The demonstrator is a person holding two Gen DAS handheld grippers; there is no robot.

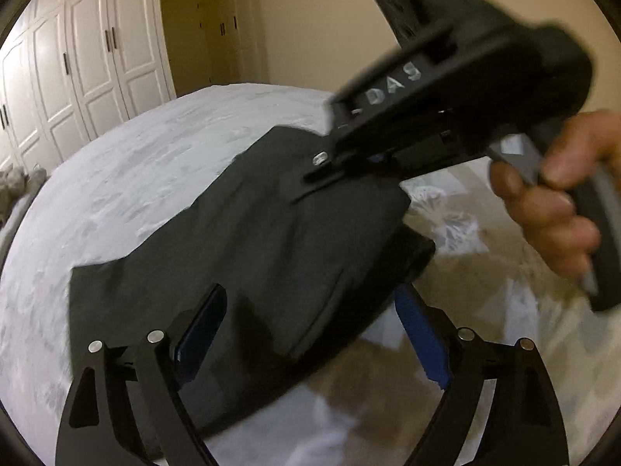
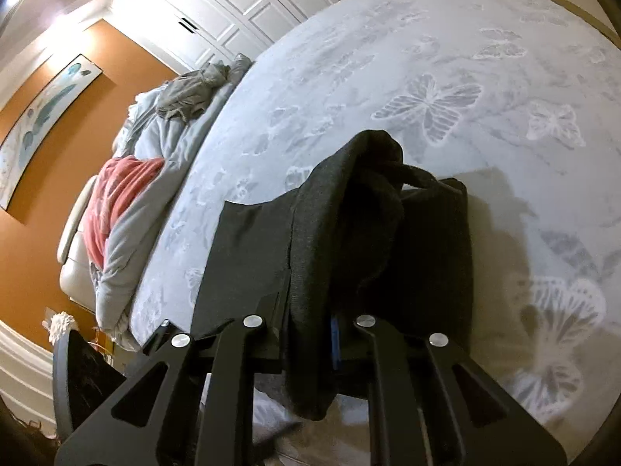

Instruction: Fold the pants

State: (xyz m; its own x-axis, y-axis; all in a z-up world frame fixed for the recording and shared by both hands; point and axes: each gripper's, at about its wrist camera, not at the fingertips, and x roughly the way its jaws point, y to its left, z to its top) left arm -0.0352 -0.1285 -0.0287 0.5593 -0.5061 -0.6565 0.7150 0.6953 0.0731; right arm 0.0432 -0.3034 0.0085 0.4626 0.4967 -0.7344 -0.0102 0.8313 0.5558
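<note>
Butterfly bedspread (image 2: 446,77), dark pants (image 2: 349,233) folded, right hand-held gripper (image 2: 310,334) pinching them, left hand-held gripper (image 1: 310,318) released.

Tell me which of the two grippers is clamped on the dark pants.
The right gripper: a fold of the dark grey pants is pinched between its nearly closed fingers. The left gripper stands wide open, gripping nothing.

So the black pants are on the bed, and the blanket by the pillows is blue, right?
Not quite. The pants are black and they do lie on the bed, but the blanket at the head end is pinkish red, not blue. The right wrist view shows it, bunched up next to the grey bedding.
</note>
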